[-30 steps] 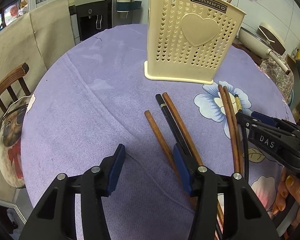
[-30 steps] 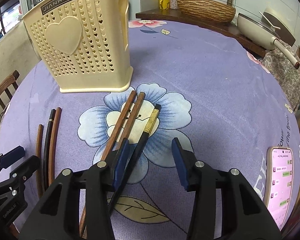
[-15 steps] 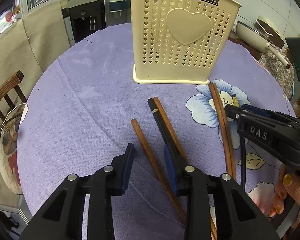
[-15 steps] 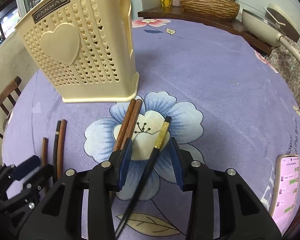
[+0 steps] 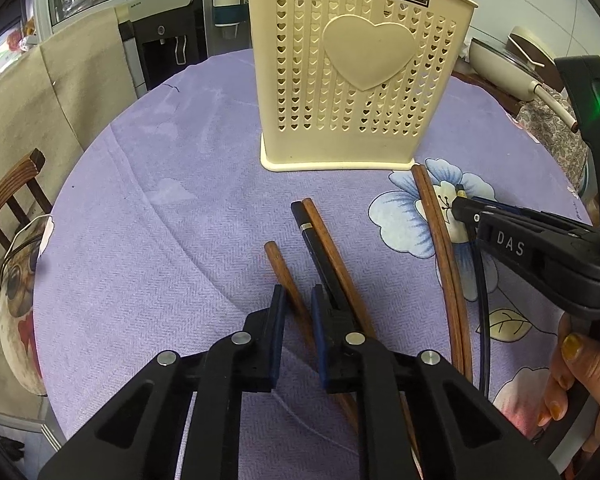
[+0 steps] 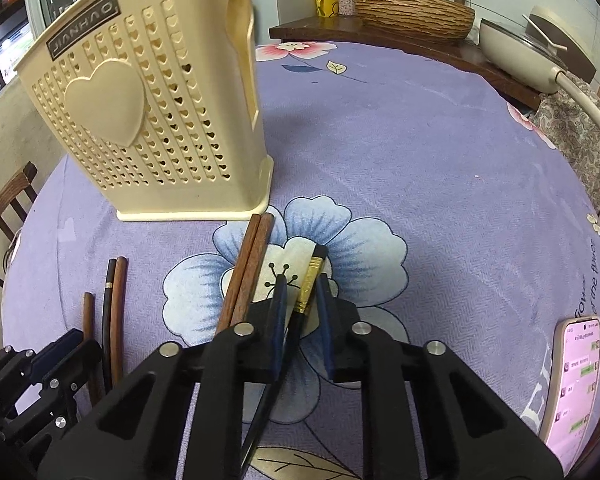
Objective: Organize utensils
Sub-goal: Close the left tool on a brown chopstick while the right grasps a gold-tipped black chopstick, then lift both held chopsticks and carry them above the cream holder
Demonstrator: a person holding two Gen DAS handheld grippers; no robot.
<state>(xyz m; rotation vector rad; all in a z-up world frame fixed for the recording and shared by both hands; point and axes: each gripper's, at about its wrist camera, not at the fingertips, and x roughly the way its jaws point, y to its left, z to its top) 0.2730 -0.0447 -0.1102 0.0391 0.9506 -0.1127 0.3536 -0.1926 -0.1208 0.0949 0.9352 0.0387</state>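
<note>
Both tools sat low over the tabletop (image 6: 440,168), each straddling one chopstick. On the left tool (image 5: 298,304), the pads had narrowed around the short brown chopstick (image 5: 284,272); whether they already pinched it I could not tell, as a sliver of gap seemed to show on either side. Just beside it lay a black chopstick (image 5: 314,248) and a longer brown one (image 5: 328,240), touching along their length. Around the gold-banded black chopstick (image 6: 310,284), the right tool (image 6: 303,300) was equally narrow, with contact unclear. Coming in level probably let the pads slip either side of such a thin stick.

A pair of reddish-brown chopsticks (image 6: 250,264) lay side by side left of that, their far ends almost at the base of the cream holder (image 6: 148,128). It stood upright further back, perforated with little hearts and one large heart on its face, apparently the destination. A phone (image 6: 576,376) rested near the right edge.
</note>
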